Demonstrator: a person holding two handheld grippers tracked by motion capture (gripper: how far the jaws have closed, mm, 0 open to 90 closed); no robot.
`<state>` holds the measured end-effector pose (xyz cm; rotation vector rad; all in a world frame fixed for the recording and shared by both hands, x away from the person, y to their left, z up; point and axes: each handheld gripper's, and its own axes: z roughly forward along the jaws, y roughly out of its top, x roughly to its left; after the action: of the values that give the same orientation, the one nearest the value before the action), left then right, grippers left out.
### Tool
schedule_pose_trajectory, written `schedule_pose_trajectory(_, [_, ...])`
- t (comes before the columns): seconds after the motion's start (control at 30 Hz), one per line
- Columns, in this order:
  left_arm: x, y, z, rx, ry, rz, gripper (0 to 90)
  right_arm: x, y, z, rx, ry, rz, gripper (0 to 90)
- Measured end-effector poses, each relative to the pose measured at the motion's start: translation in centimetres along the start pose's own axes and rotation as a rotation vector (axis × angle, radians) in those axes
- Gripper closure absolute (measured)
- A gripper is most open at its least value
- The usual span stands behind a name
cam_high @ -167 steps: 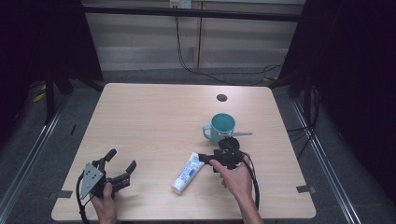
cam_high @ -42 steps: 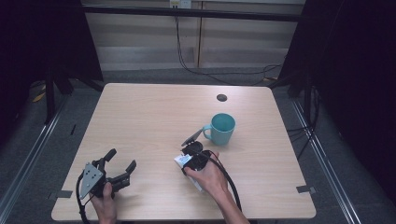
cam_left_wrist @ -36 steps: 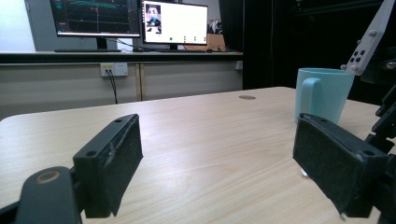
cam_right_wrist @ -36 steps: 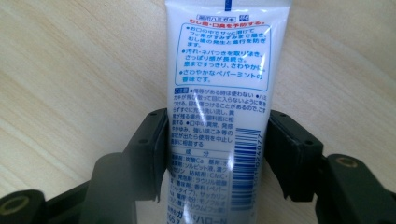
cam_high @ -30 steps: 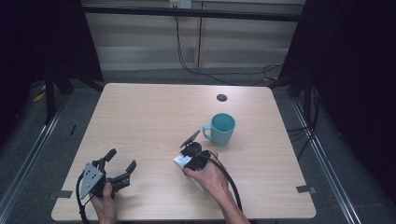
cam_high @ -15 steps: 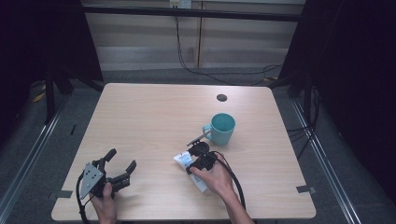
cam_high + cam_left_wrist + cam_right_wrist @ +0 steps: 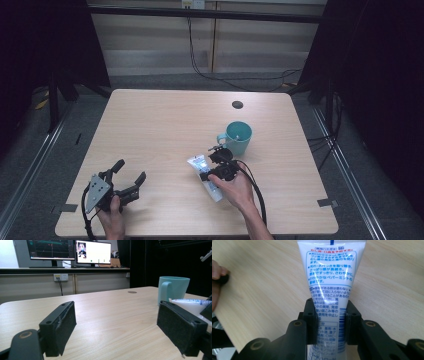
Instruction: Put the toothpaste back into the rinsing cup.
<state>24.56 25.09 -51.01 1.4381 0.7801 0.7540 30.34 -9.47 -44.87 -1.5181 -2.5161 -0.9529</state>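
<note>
A white toothpaste tube is pinched between the pads of the right gripper, whose jaws have just been closing onto it. The tube runs straight ahead of this gripper, its flat crimped end farthest from the jaws, and appears lifted slightly off the wooden table. In the high view the right gripper is seen with the tube near the table's middle front, and a teal mug stands just beyond it, close by.

The tube is judged light, soft-walled and smooth; it would likely dent under pressure and could slide if gripped loosely. The hold is taken across the tube's width, part-way along the printed body, which seems a sound place, since the firmer cap end cannot be seen here.

The left gripper is rested low near the table's front left corner, well apart from the tube, its jaws spread wide with nothing between them.

The tabletop is pale wood grain, smooth and level. Monitors are seen on a counter beyond; dark curtains flank the room.
</note>
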Motion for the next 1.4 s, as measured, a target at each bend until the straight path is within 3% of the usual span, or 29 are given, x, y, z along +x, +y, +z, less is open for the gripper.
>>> schedule_pose_trajectory(0.1, [0.0,0.0,0.0,0.001,0.000,0.001,15.6,0.1,-0.1,-0.7,-0.070,-0.011,0.006,69.5])
schedule_pose_trajectory(0.33, [0.0,0.0,0.0,-0.001,0.000,-0.004,15.6,-0.3,0.0,-2.3,-0.194,0.030,0.009,69.5])
schedule_pose_trajectory(0.63, [0.0,0.0,0.0,-0.001,0.000,-0.005,15.6,-0.5,-0.1,-3.2,-0.288,0.066,-0.006,69.8])
schedule_pose_trajectory(0.93, [0.0,0.0,0.0,0.000,0.000,-0.005,15.6,-0.1,0.2,-4.5,-0.418,0.082,-0.026,69.8])
schedule_pose_trajectory(1.17, [0.0,0.0,0.0,0.000,0.000,-0.003,15.6,0.1,0.3,-5.0,-0.476,0.105,-0.047,69.8])
schedule_pose_trajectory(1.4, [0.0,0.0,0.0,0.000,0.000,-0.003,15.6,0.5,0.4,-5.4,-0.540,0.093,-0.053,69.8])
